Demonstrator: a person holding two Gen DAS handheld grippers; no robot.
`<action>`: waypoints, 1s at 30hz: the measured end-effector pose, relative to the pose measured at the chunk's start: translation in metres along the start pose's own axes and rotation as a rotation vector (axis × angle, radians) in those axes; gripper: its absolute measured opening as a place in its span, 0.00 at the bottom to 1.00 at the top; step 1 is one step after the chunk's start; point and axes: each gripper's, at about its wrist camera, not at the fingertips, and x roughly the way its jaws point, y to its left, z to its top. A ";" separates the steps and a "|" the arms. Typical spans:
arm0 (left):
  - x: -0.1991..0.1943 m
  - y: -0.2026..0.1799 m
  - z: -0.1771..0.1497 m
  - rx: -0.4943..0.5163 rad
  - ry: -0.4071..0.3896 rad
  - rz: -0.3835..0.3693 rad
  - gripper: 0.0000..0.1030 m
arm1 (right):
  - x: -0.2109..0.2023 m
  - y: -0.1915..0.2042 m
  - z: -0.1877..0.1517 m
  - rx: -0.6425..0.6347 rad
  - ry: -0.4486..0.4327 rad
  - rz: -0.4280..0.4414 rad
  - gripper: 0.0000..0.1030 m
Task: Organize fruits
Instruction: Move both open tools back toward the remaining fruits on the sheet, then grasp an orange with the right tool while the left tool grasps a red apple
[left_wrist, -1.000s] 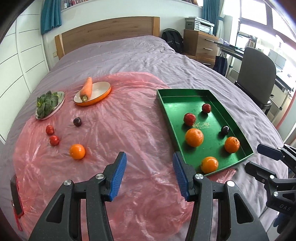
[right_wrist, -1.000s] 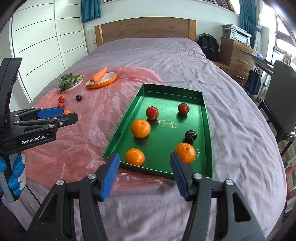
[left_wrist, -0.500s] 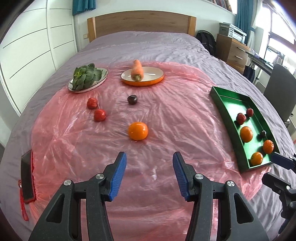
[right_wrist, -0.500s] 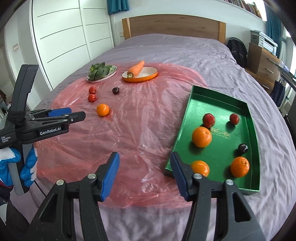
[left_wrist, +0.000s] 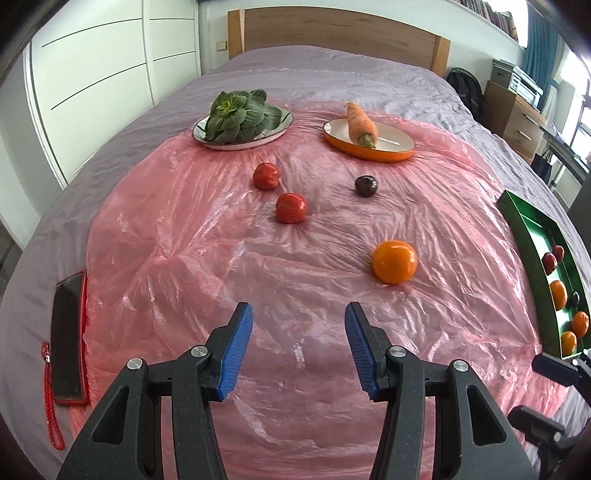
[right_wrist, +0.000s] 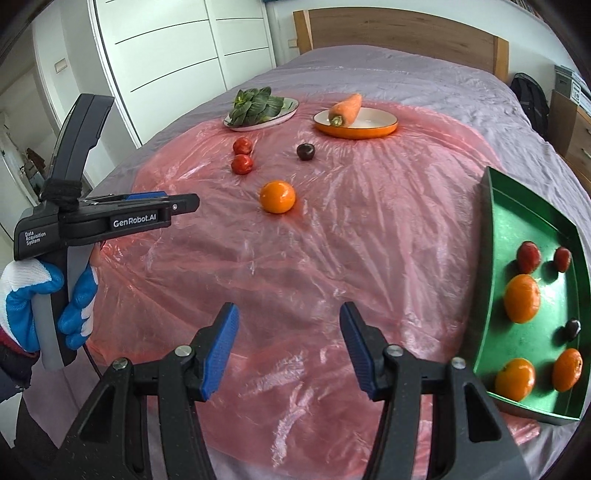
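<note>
Both grippers, jaws empty and apart, now nearer round glossy orange (left_wrist: 394, 261) on crinkled plastic sheet (left_wrist: 258, 266)

**Both grippers hanging empty, jaws apart**

Left gripper (left_wrist: 298, 345) is tilted downward with its blue pads (left_wrist: 236, 347) spread and nothing between them. From the right wrist view you can see it side-on at the left edge, gripped by a hand (right_wrist: 48, 295) in a white and blue glove. Right gripper (right_wrist: 284, 347) looks the same: angled down, jaws gaping, holding nothing.
</note>
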 end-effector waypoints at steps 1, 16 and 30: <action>0.004 0.005 0.002 -0.017 0.004 0.001 0.45 | 0.005 0.003 0.001 -0.005 0.004 0.011 1.00; 0.067 0.024 0.058 -0.049 -0.009 -0.005 0.45 | 0.077 0.018 0.060 -0.011 -0.044 0.100 1.00; 0.118 0.016 0.076 -0.020 0.005 -0.014 0.45 | 0.137 0.002 0.094 -0.014 -0.041 0.077 1.00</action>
